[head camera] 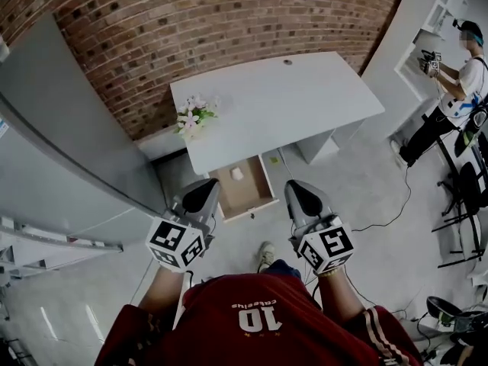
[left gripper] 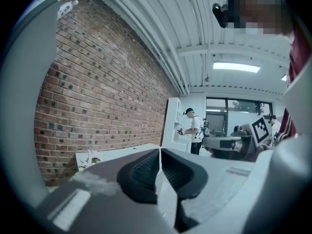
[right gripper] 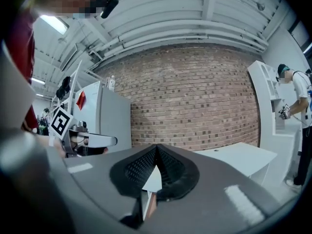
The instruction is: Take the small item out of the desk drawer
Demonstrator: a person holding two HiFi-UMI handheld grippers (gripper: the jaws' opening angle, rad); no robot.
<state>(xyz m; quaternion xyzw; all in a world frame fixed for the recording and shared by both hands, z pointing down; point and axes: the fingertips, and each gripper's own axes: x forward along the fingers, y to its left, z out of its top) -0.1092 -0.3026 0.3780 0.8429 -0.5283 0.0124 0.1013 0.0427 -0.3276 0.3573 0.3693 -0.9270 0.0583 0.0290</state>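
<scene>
Two tongs [head camera: 206, 186] [head camera: 299, 187], perhaps one drawer item [head camera: 237, 173]

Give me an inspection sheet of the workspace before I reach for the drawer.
Surface: white desk, flat top.
Job's things: drawer open; small white item lying inside.
Clutter: flowers at the desk's left corner.
Grippers: left gripper and right gripper both shut, empty, short of the drawer.
Cables: black cable on floor, right side.
Surroundings: brick wall; person at white shelving.
</scene>
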